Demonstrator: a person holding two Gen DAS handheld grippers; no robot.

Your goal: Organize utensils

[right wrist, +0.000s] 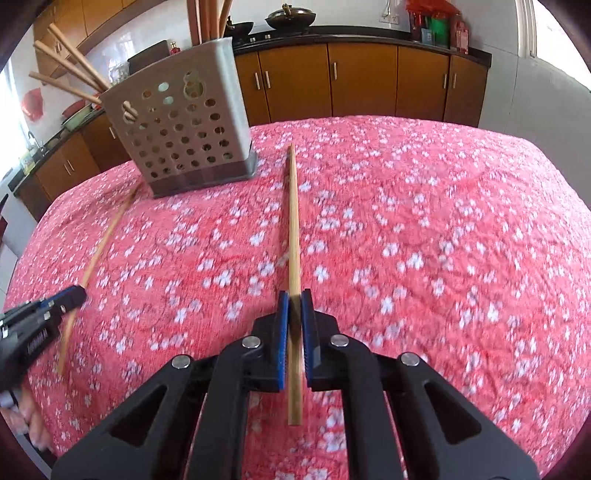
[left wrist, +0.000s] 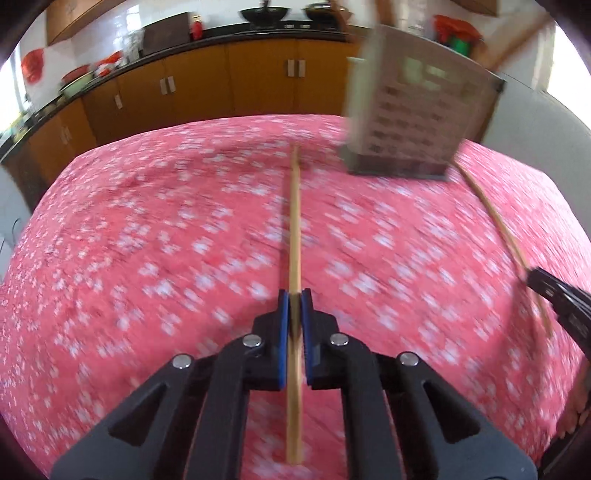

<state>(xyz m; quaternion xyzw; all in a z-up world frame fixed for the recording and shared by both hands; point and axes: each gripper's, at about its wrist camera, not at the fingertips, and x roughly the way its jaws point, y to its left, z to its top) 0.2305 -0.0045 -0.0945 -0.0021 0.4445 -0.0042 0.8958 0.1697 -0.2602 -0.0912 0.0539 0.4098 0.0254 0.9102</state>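
Observation:
In the left wrist view my left gripper [left wrist: 294,295] is shut on a bamboo chopstick [left wrist: 294,221] that points away over the pink flowered cloth. The right wrist view shows my right gripper [right wrist: 294,295] shut on a second chopstick [right wrist: 293,221]. Each gripper also appears in the other view: the right gripper [left wrist: 535,278] with its chopstick [left wrist: 498,221] at the right edge, the left gripper [right wrist: 79,295] with its chopstick [right wrist: 99,251] at the left edge. A perforated metal utensil holder [right wrist: 184,125], [left wrist: 417,110] stands at the far side with several wooden utensils in it.
The table [right wrist: 443,221] carries a pink cloth with white flowers. Behind it runs a kitchen counter with orange cabinets [right wrist: 362,81], woks on a stove [right wrist: 291,16] and red items. A person's fingers show at the lower left of the right wrist view.

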